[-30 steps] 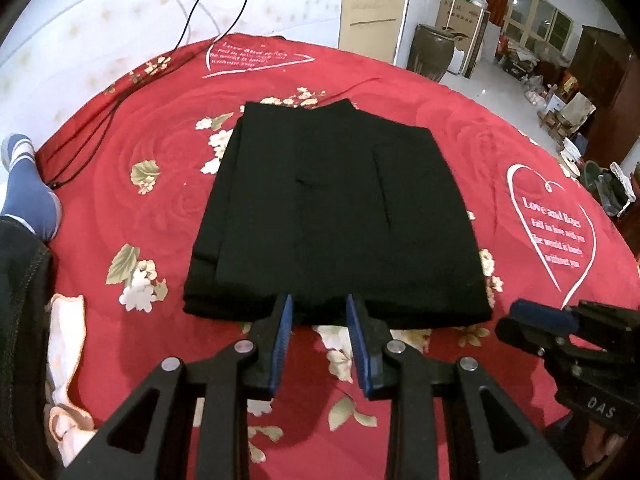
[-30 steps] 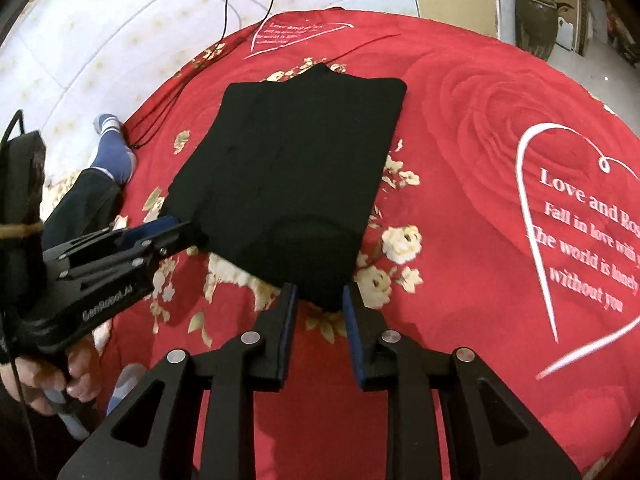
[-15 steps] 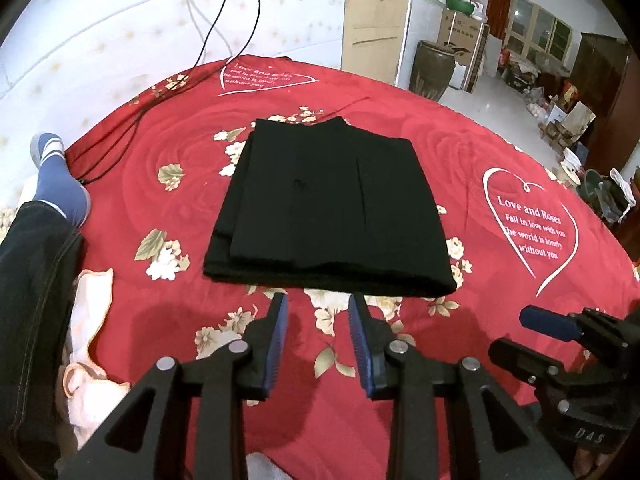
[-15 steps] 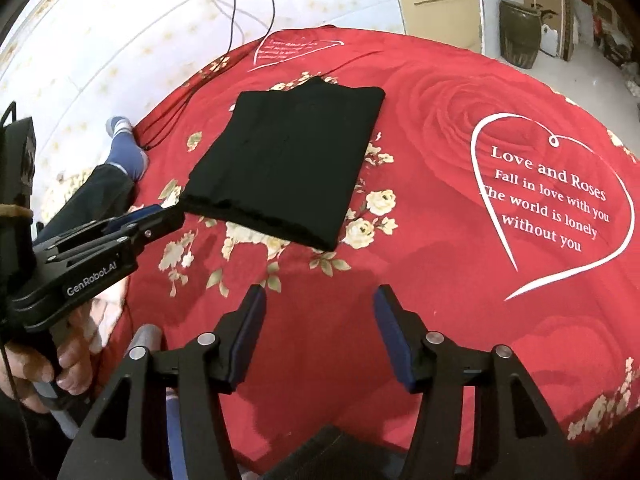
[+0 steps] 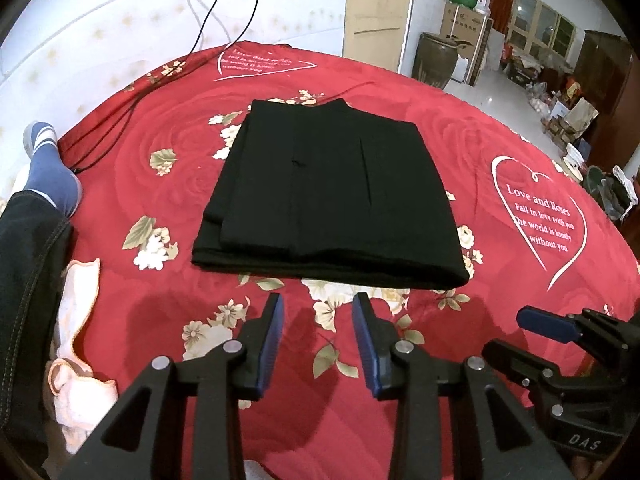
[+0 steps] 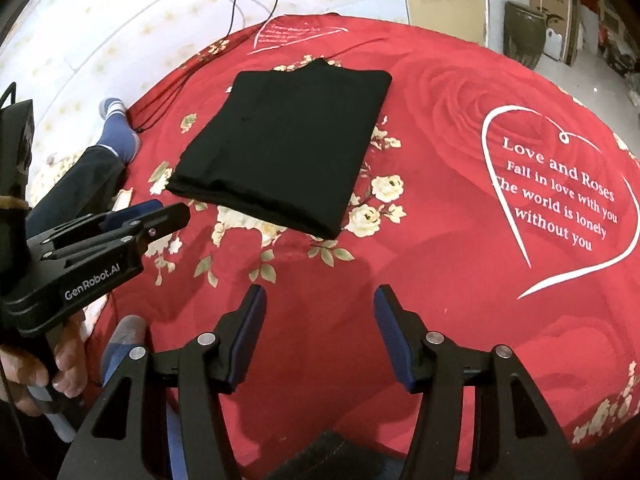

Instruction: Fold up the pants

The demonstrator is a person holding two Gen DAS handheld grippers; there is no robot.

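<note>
The black pants (image 5: 332,196) lie folded into a flat rectangle on the red rose-printed bedspread (image 5: 400,400). My left gripper (image 5: 318,300) hovers a short way in front of their near edge; its jaws are opening and nothing is between them. In the right wrist view the pants (image 6: 280,152) sit ahead and to the left, well clear of my right gripper (image 6: 320,292), which is open and empty over bare red cloth. The left gripper (image 6: 176,212) also shows at that view's left edge, held by a hand. The right gripper (image 5: 536,320) pokes into the left wrist view at lower right.
A person's leg in dark trousers with a blue sock (image 5: 48,172) lies at the bed's left edge, beside a white and pink cloth (image 5: 76,320). Black cables (image 5: 132,100) run over the bed's far left. A white wall is behind; a brown jar (image 5: 436,56) and furniture stand beyond.
Both grippers have pulled back from the near edge of the pants. The right jaws went from nearly shut to wide open; the left jaws spread a little.
</note>
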